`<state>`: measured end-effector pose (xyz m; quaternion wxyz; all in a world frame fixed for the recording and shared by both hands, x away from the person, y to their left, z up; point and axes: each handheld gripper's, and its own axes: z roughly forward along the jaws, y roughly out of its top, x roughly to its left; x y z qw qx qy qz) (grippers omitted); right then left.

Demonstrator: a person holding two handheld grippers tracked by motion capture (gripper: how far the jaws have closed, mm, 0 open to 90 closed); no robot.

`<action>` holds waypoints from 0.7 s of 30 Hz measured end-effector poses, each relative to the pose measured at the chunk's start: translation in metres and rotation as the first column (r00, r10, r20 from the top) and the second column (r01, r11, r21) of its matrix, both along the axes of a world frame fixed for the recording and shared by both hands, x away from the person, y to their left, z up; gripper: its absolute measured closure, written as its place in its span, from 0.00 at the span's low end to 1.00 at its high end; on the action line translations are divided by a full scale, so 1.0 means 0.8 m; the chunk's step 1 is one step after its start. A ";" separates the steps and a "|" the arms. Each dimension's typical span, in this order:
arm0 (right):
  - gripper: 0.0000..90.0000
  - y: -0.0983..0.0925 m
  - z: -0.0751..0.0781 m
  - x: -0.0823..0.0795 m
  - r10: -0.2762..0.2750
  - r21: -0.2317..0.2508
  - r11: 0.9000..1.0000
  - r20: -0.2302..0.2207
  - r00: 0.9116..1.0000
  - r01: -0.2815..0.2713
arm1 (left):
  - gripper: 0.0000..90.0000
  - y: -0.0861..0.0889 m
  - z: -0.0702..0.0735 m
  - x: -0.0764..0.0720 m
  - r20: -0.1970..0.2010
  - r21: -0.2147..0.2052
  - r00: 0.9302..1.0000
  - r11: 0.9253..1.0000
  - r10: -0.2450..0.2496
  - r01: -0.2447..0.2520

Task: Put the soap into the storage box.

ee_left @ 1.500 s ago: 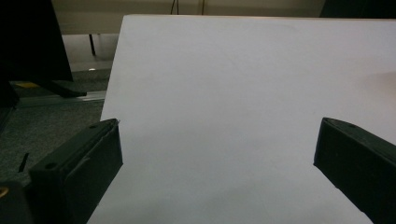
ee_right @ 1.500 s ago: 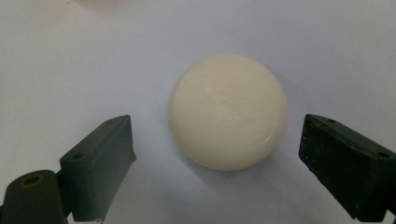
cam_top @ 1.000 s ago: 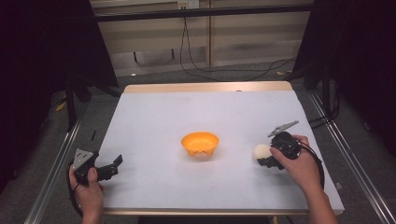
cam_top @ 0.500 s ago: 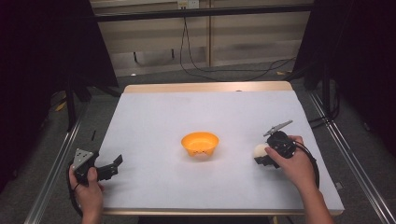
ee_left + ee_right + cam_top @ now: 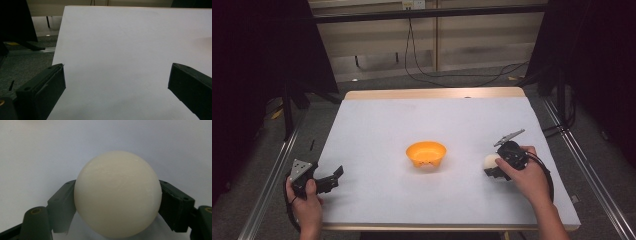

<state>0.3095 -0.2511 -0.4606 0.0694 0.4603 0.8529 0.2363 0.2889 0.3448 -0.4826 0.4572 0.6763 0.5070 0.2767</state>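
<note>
The cream-white ball (image 5: 117, 195), sitting at the right of the high view beside the orange bowl (image 5: 426, 154), is looking smooth, rigid and probably light, so gripping across its widest part is likely safest. The right gripper (image 5: 117, 202) is pressing both jaws against the ball's sides, while the left gripper (image 5: 116, 82) is resting wide open and empty at the lower left.

1. High view: fixed overhead, facing forward and down across the whole table (image 5: 377, 130).
2. Left gripper view: low, looking along the same table's left edge.
3. Right gripper view: very close, probably angled downward onto the table surface.
</note>
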 end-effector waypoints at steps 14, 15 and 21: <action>0.26 0.002 0.001 0.001 -0.011 -0.001 1.000 0.007 1.000 0.011 | 0.01 0.000 0.000 0.000 -0.001 0.000 1.000 1.000 -0.004 0.004; 0.26 0.002 0.001 0.001 -0.008 0.000 1.000 0.011 1.000 0.008 | 0.01 0.000 0.000 0.000 -0.002 -0.002 1.000 1.000 -0.003 0.003; 0.27 0.001 0.005 0.002 0.000 0.012 1.000 0.014 1.000 0.000 | 0.01 0.000 0.000 0.001 -0.003 0.000 1.000 1.000 -0.004 0.004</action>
